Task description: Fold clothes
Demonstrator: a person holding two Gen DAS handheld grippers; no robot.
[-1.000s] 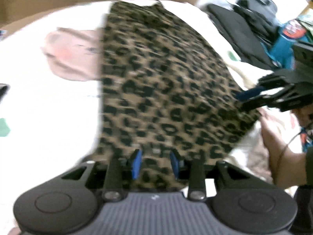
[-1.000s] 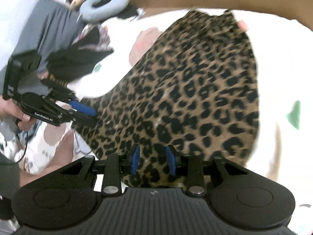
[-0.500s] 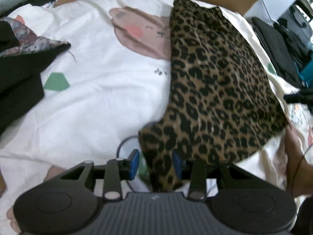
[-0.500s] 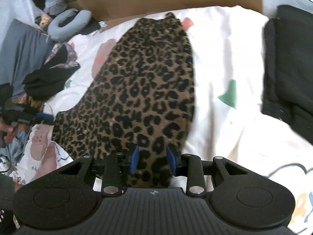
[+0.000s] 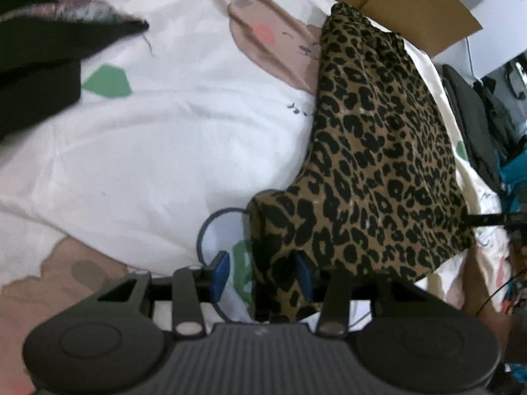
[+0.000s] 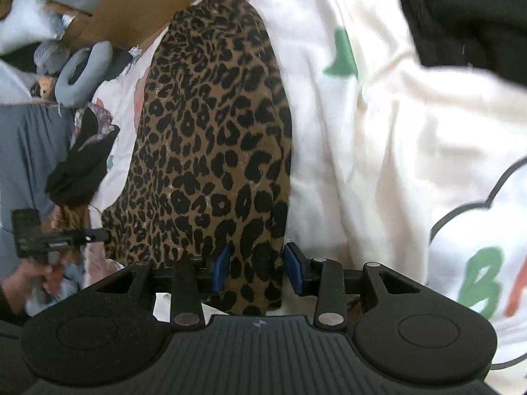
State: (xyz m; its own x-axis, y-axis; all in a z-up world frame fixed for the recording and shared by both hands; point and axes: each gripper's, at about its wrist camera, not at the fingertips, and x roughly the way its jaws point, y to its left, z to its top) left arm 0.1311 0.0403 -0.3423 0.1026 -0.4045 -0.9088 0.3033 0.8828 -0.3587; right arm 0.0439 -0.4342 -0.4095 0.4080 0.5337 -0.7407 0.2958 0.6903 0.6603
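Left wrist view: your left gripper (image 5: 262,275) has just been opening, jaws now spread, and the leopard garment (image 5: 378,151) hangs loose between them at the near edge of the bedsheet (image 5: 164,151). Your right gripper (image 6: 257,266) has also just been opening around the same hem, so I judge you are letting this fold go.

Leopard-print garment (image 5: 378,151) flat on bedsheet (image 5: 164,151)

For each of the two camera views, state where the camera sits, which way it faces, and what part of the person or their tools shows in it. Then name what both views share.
Left wrist: on the left gripper, facing steeply down at the leopard-print garment on the printed white bedsheet.
Right wrist: on the right gripper, facing down along the same garment; a hand holding the left gripper shows at left.
Shared: garment, bedsheet, cardboard box.
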